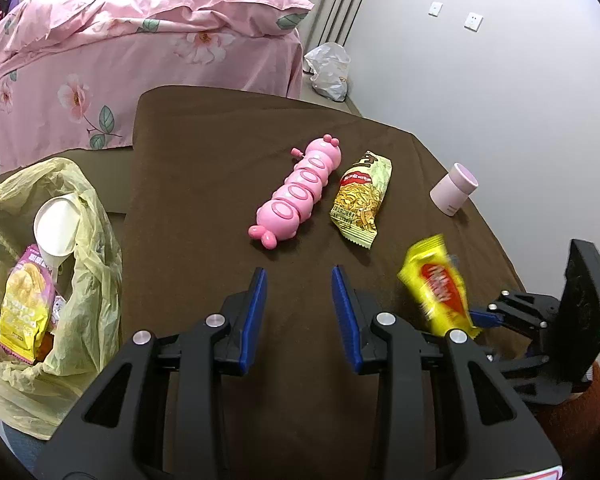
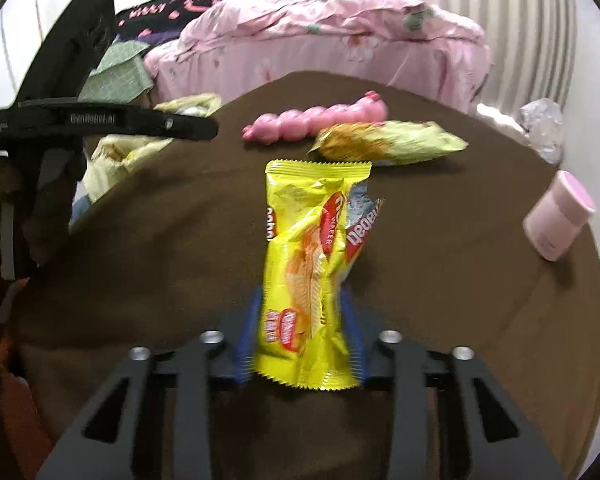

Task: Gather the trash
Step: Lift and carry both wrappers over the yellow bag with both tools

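wrapper, yellow with a red label, is clamped between the blue pads of the right gripper above the brown cloth. nothing is held by the left gripper, whose jaws are parted. a green snack packet is seen beside a pink toy, and a yellow bag at the left.

Yellow wafer wrapper motion-blurred; its lower end hidden behind left gripper frame.
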Demonstrator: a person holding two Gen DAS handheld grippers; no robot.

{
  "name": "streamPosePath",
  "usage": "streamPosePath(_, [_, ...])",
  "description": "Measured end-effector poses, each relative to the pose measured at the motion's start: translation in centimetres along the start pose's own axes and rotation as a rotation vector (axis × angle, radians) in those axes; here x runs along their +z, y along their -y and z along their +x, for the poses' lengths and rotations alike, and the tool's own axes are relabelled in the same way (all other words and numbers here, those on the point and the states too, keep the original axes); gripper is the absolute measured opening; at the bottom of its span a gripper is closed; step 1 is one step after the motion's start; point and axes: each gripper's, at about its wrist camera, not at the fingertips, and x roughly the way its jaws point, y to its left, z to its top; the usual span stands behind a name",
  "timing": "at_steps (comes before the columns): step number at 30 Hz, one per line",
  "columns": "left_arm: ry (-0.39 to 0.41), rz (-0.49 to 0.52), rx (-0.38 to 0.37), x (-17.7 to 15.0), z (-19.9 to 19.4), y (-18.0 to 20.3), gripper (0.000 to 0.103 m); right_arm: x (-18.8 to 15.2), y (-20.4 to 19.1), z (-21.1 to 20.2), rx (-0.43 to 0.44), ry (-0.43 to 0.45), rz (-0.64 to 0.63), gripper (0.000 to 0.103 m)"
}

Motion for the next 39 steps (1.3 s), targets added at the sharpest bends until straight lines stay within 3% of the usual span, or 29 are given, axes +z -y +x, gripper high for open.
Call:
streamPosePath(9, [0.016, 0.139, -0.073, 2.9, 3.4, 3.9, 0.039, -1.9, 5.1, -3.8, -0.091, 0.076, 0.195, 0.026])
streamPosePath(12, [0.015, 0.172, -0.061, 4.6, 5.4, 5.4, 0.039, -2.6, 6.0, -4.4, -0.103, 0.084, 0.23, 0.026])
streamPosePath(19, [-0.083, 0.266, 0.033, 6.5, 10.5, 7.4, 0.039, -2.9, 6.8, -4.6, -0.106, 0.103, 0.258, 0.026])
streamPosePath(24, [-0.09, 0.252, 0.073, 5.7, 10.1, 7.1, 0.028, -2.9, 7.4, -5.0, -0.118, 0.119, 0.276, 0.026])
streamPosePath(34, [-0.133, 0.273, 0.064, 4.8, 9.5, 7.0, 0.033, -1.5, 6.4, -5.8, -0.121, 0.138, 0.253, 0.026])
streamPosePath(39, [-0.129, 0.231, 0.029, 4.1, 7.7, 6.4, 0.02, 0.0, 5.5, -7.0, -0.131, 0.163, 0.219, 0.026])
